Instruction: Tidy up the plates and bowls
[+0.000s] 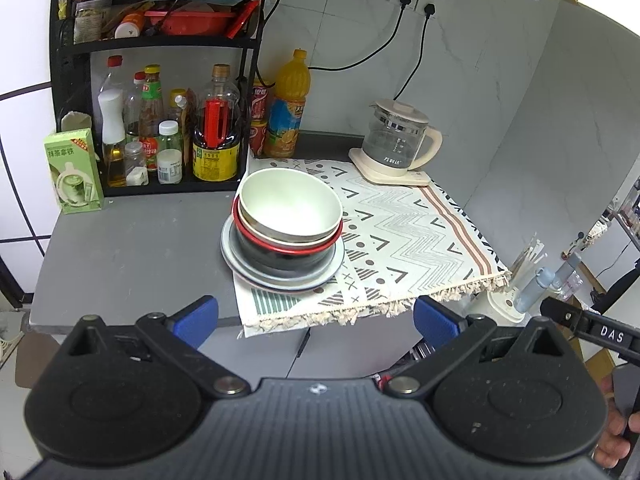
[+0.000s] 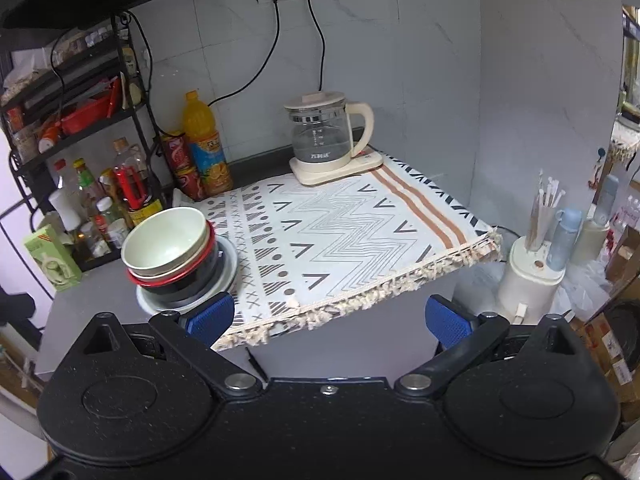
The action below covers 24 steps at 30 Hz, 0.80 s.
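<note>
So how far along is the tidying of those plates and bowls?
It looks nearly or fully done: the bowls sit nested, pale ones inside a red-rimmed black one, on stacked plates at the patterned cloth's edge. Nothing is in hand: the left gripper and right gripper are both open and empty, short of the counter. No loose dishes show, so little seems left.

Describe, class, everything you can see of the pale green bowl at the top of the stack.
The pale green bowl is round, deep, matte and empty, with a cream inside. It looks like plastic or melamine. It sits tilted, nested in a cream bowl, which sits in a red-rimmed black bowl on grey plates, at the patterned cloth's left edge. Neither gripper touches it.
</note>
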### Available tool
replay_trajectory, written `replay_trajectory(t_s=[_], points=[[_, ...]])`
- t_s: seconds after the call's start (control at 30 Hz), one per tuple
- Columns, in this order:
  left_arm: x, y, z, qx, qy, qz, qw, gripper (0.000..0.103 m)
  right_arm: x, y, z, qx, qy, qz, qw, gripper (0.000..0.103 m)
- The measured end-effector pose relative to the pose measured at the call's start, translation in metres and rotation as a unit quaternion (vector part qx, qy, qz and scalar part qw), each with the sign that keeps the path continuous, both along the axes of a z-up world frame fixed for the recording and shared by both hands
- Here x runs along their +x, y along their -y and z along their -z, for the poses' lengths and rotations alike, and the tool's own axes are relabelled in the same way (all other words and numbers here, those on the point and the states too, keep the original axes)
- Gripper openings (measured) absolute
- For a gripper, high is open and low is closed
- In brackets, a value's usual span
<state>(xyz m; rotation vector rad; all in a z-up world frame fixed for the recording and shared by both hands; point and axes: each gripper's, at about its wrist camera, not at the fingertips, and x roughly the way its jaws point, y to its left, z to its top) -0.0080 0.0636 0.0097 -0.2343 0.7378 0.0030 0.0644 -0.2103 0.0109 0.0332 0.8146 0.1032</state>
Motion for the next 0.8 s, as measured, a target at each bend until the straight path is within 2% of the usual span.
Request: replay_trajectory(t_s=[0.23,0.37,0.8], points=[[-0.011,-0.007,-0.001,0.012,-0.004,-0.022,0.9997,0.103,-0.008,-0.008,-0.009,0.005,0.010,-0.012,1.000,0.102],[-0.016,-0.015,-0.004,0.003,0.002,-0.031,0.9995,0.103,-0.010,-0.011,-0.012,0.004,0.015,-0.018,1.000,0.102],[-0.017,-0.011,-0.005,0.012,0.009,-0.020,0.9997,0.103,-0.015,-0.007,-0.017,-0.002,0.017,-0.022,1.000,0.102]])
